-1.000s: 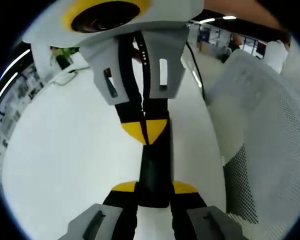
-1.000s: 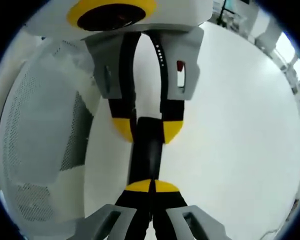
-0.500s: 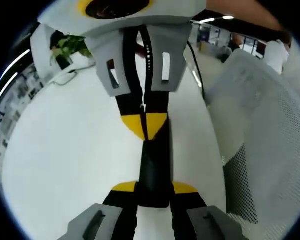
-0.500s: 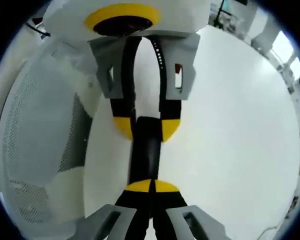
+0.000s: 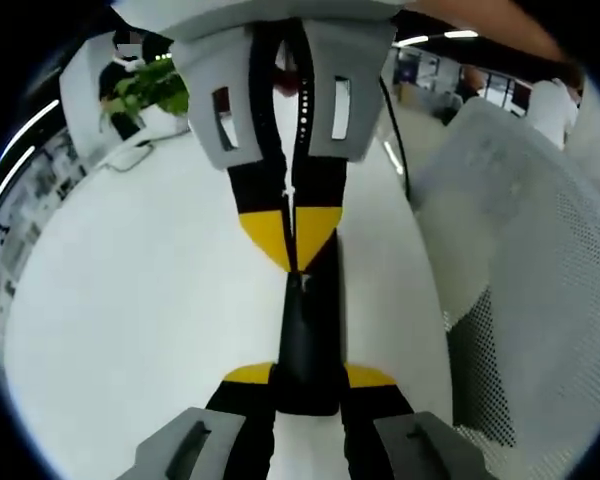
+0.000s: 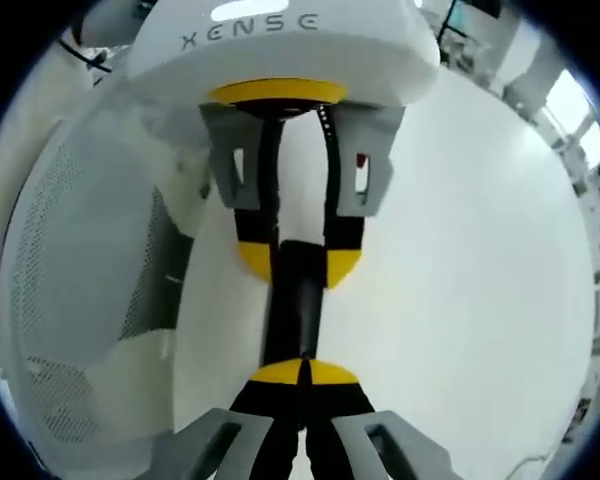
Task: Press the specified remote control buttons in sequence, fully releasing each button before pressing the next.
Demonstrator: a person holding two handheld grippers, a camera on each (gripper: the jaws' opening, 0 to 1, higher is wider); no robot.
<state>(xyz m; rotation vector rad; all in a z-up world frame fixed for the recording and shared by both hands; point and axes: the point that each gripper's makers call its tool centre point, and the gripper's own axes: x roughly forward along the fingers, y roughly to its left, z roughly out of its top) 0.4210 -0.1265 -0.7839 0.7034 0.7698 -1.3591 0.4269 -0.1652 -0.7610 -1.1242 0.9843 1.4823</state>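
Observation:
A slim black remote (image 5: pixel 307 335) is clamped by its sides between the yellow-tipped jaws of my left gripper (image 5: pixel 308 375), above a white table (image 5: pixel 130 300). My right gripper (image 5: pixel 292 238) reaches in from the top, jaws shut, and its pointed tip meets the remote's far end. In the right gripper view, my right gripper (image 6: pixel 300 372) is shut with nothing between its jaws, its tip at the near end of the remote (image 6: pixel 295 305). My left gripper (image 6: pixel 300 262) grips that remote from the far side. The buttons are hidden.
A white mesh office chair (image 5: pixel 525 260) stands close beside the table and also appears as the chair (image 6: pixel 75 260) in the right gripper view. A green plant (image 5: pixel 150 88) and a cable (image 5: pixel 130 155) sit at the table's far edge.
My right gripper has drawn back and tilted, so its body sits higher in the left gripper view and more of the left gripper's housing shows. The remote stays held.

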